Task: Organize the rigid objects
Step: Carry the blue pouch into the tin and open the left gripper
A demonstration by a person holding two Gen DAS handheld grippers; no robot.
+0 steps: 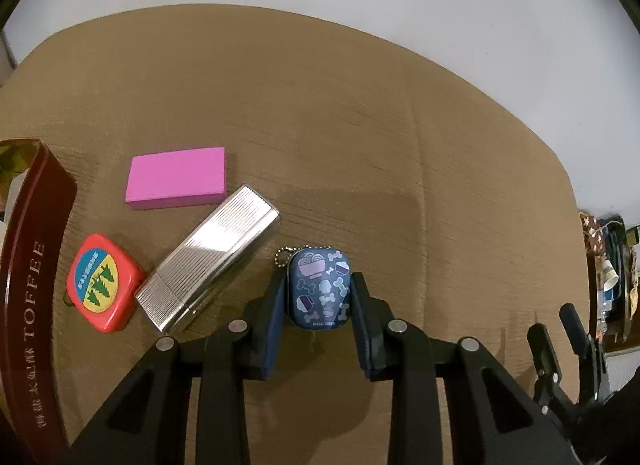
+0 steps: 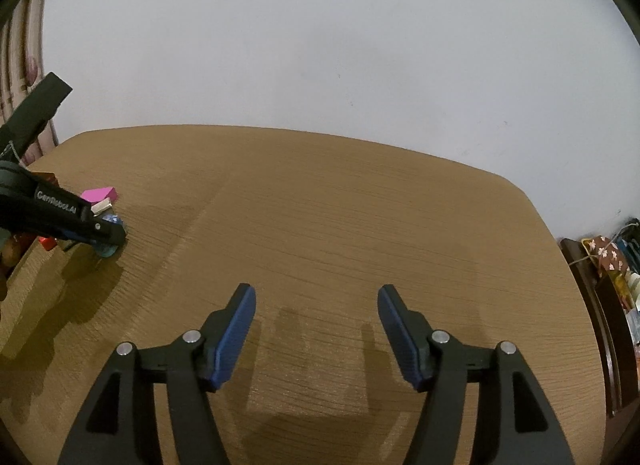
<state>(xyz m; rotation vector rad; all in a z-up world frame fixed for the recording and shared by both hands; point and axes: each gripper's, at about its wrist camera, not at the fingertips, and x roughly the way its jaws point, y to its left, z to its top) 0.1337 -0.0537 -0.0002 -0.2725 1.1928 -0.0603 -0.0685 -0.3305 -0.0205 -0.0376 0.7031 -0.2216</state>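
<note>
In the left wrist view my left gripper [image 1: 319, 285] is shut on a small dark blue patterned case [image 1: 320, 288] with a bead chain, its pads touching both sides, at table level. Left of it lie a ribbed silver metal case [image 1: 208, 257], a pink block [image 1: 177, 178] and a red square tape measure [image 1: 103, 284] with a tree logo. My right gripper [image 2: 316, 297] is open and empty above bare table. The left gripper also shows in the right wrist view [image 2: 108, 239] at far left, hiding most of the blue case.
A dark red "TOFFEE" tin [image 1: 28, 289] stands at the left edge of the brown wooden table [image 1: 460, 193]. A dark shelf with clutter [image 2: 612, 277] is off the table's right side. A white wall lies behind.
</note>
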